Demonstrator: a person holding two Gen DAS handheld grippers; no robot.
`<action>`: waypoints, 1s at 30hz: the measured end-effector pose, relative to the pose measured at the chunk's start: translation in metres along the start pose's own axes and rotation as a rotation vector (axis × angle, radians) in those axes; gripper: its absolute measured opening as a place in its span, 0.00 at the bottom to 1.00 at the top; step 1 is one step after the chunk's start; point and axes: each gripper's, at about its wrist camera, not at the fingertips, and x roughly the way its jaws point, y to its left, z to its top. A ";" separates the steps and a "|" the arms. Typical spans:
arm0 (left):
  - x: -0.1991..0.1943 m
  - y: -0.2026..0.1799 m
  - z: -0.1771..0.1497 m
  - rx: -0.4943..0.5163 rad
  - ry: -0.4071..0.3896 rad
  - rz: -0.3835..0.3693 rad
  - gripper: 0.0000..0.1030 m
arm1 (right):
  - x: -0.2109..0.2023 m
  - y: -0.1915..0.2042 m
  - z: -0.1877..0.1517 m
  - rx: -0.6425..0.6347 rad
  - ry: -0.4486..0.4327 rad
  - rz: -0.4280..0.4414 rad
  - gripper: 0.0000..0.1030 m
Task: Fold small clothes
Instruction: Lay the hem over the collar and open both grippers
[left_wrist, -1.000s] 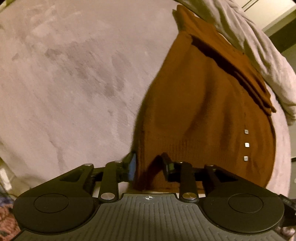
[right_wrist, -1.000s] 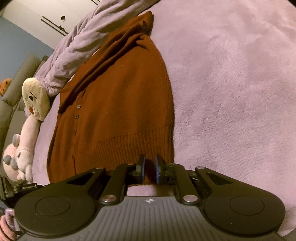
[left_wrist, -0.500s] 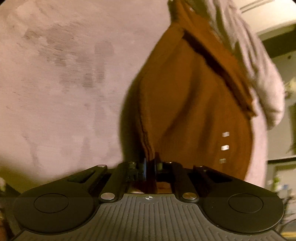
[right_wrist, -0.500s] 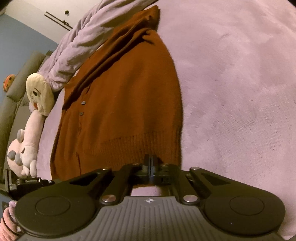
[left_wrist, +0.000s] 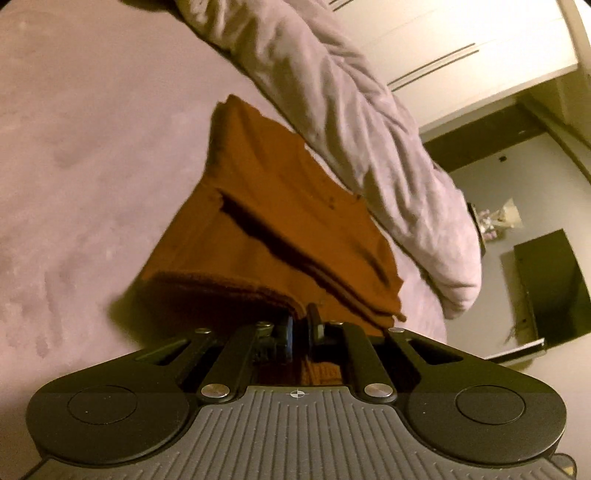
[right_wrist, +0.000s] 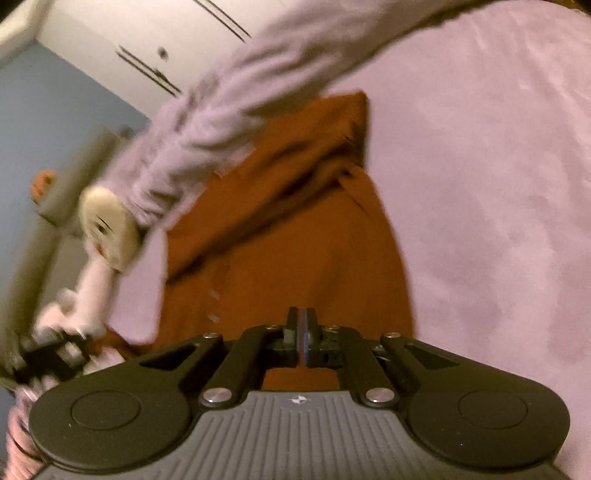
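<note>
A rust-brown knitted cardigan (left_wrist: 280, 229) lies on a pale pink plush bed cover (left_wrist: 74, 147). My left gripper (left_wrist: 300, 325) is shut on its ribbed hem, which is lifted and doubled over toward the far end. In the right wrist view the cardigan (right_wrist: 295, 258) stretches away from me, with small buttons along its left side. My right gripper (right_wrist: 302, 325) is shut on the hem at the other corner, and the knit hangs below the jaws.
A rumpled lilac duvet (left_wrist: 351, 122) lies along the far edge of the cardigan. A plush toy (right_wrist: 107, 229) sits at the left in the right wrist view. White wardrobe doors (left_wrist: 443, 62) and a dark screen (left_wrist: 550, 284) stand beyond the bed.
Both grippers closed on the cardigan's hem, then lifted it and carried it forward toward the collar end. The lower part now folds over the rest.
</note>
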 end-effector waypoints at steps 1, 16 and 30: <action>0.002 0.003 0.000 -0.007 0.006 0.006 0.08 | 0.001 -0.005 -0.006 -0.002 0.023 -0.031 0.08; 0.000 0.023 0.000 -0.048 -0.003 0.029 0.08 | 0.026 -0.050 -0.054 0.111 0.194 -0.030 0.04; 0.014 0.008 0.059 0.035 -0.159 0.088 0.09 | 0.030 0.001 0.081 0.131 -0.157 0.121 0.04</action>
